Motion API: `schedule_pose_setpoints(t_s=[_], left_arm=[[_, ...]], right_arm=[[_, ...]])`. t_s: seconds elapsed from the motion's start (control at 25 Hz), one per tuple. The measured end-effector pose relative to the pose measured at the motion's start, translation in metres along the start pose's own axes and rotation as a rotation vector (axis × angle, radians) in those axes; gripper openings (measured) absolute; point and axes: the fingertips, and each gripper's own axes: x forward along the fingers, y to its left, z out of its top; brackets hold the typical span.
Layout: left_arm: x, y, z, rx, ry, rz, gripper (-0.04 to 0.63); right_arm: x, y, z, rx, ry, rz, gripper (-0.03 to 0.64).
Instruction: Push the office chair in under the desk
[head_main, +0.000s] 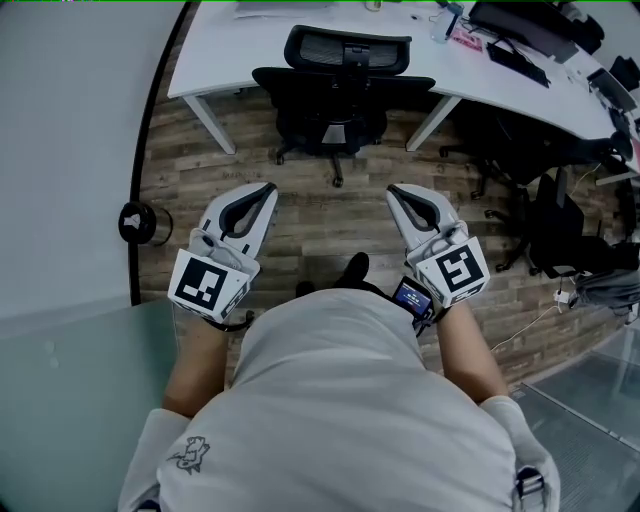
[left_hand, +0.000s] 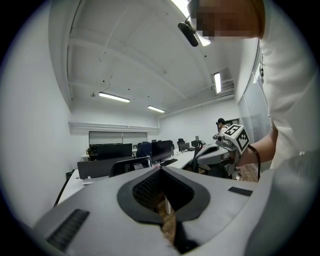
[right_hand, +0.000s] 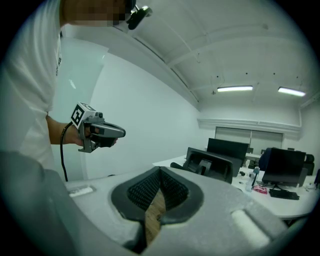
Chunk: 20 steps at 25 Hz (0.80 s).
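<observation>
One office chair (head_main: 335, 95) at bench (head_main: 215, 50) edge, well ahead of claws. Two claws: left claw (head_main: 269, 187), right claw (head_main: 392, 190), both pressed together, empty. Dark clutter (head_main: 560, 215) at right hard to make out.

Office chair (head_main: 335, 90): black, with a mesh backrest, dark seat and a star base on castors. It stands upright in the upper centre of the frame, its back toward the camera. The base rests on the wood-plank floor, between two slanted white legs.

Surface (head_main: 220, 50): a white desk top with a curved edge, spanning the top of the frame. The chair's backrest overlaps its near edge.
</observation>
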Motion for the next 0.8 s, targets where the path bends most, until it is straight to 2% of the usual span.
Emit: schedule_pose_setpoints(t_s=[0.4,0.8], left_arm=[[-0.057,-0.011,-0.014,-0.04,-0.01,-0.007,-0.002],[-0.07,-0.019,-0.021,-0.058,-0.019,-0.037,-0.002]], right_arm=[[-0.006,0.064,0.008,0.02,-0.006,-0.023,0.003],[-0.007,0.092,0.01,0.013,-0.005,-0.015,0.003]])
